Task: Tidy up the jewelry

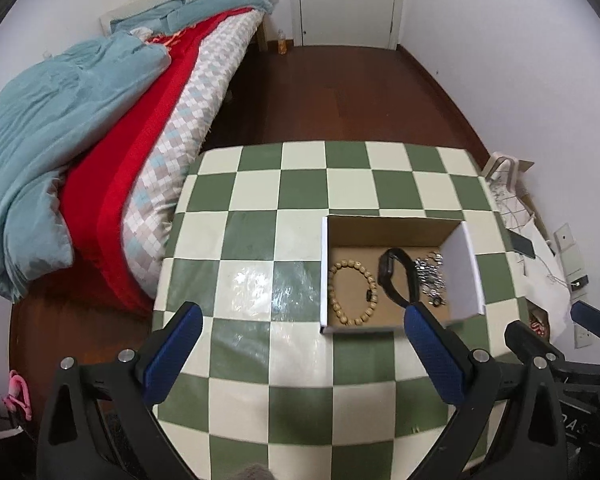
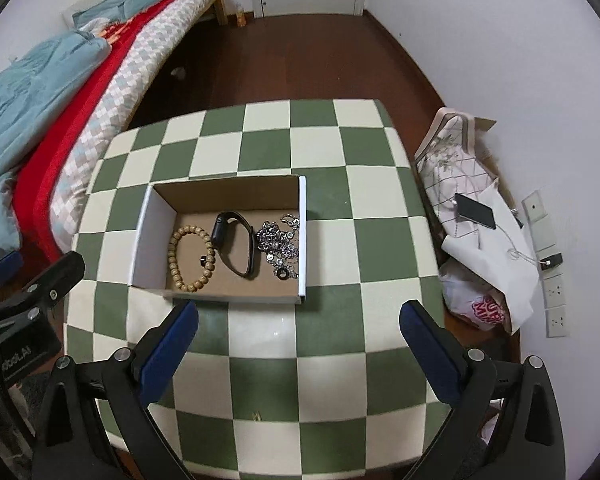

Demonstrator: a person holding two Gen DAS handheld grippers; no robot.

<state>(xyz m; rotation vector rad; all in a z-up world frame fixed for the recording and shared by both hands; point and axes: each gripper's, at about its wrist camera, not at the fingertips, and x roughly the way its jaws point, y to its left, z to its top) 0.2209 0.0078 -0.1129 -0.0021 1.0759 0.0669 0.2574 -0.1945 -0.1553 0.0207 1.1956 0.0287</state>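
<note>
An open cardboard box (image 1: 466, 272) (image 2: 148, 236) stands on the green-and-cream checkered table (image 1: 260, 208) (image 2: 332, 240). Inside lie a wooden bead bracelet (image 1: 352, 292) (image 2: 191, 258), a black wristband (image 1: 396, 280) (image 2: 236, 244) and a silver chain (image 1: 430, 276) (image 2: 280, 244). My left gripper (image 1: 302, 316) is open and empty, above the table just left of and in front of the box. My right gripper (image 2: 298, 314) is open and empty, just in front of the box's near wall. Each gripper also shows at the edge of the other's view.
A bed (image 1: 100, 140) with blue and red bedding runs along the table's left side. Bags, a white cloth and a black phone (image 2: 474, 210) lie on the floor to the right by the wall. A white door (image 1: 346, 0) is at the far end.
</note>
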